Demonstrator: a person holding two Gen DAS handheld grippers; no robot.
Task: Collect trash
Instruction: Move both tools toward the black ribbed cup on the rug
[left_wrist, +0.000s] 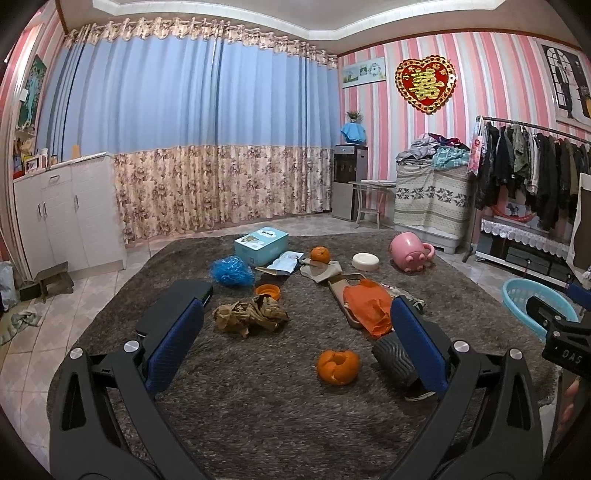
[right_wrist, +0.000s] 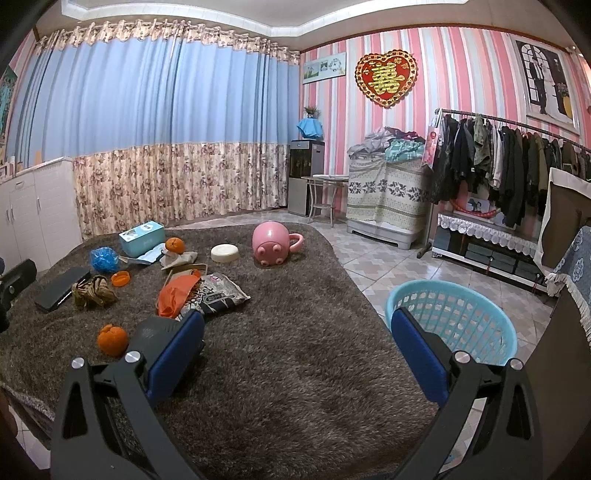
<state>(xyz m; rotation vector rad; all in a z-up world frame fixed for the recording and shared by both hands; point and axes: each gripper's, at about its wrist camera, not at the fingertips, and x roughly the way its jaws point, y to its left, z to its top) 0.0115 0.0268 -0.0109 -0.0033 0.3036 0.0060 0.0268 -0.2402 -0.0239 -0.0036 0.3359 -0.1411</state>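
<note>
- Tongs first: the left gripper (left_wrist: 295, 332) hangs over the brown shag rug (left_wrist: 258, 406) with its blue pads spread wide and nothing between them; the right gripper (right_wrist: 297, 339) is likewise spread and empty, above the rug's near right part.
- Between the left tongs' fingers on the rug lie a crumpled brown paper wad (left_wrist: 251, 314) and, nearer the rug's front edge, a piece of orange peel (left_wrist: 338, 366).
- Touching or just behind the left tongs' right finger sits a dark ribbed roller (left_wrist: 393, 360), and behind it an orange plastic bag (left_wrist: 369, 310) draped over a long flat tray.
- Beside the left finger lies a black flat case (left_wrist: 177, 299).
- Farther back: a blue crumpled bag (left_wrist: 232, 271), a small orange lid (left_wrist: 267, 291), a whole orange (left_wrist: 320, 254) on a cloth, a light blue box (left_wrist: 261, 240), a white bowl (left_wrist: 365, 261) and a tipped pink pig-shaped mug (left_wrist: 408, 253).
- A printed snack wrapper (right_wrist: 218, 295) lies next to the orange bag.
- Off the rug's right edge, on the tiled floor, stands a light blue basket (right_wrist: 454, 317), seen behind the right tongs' right finger.
</note>
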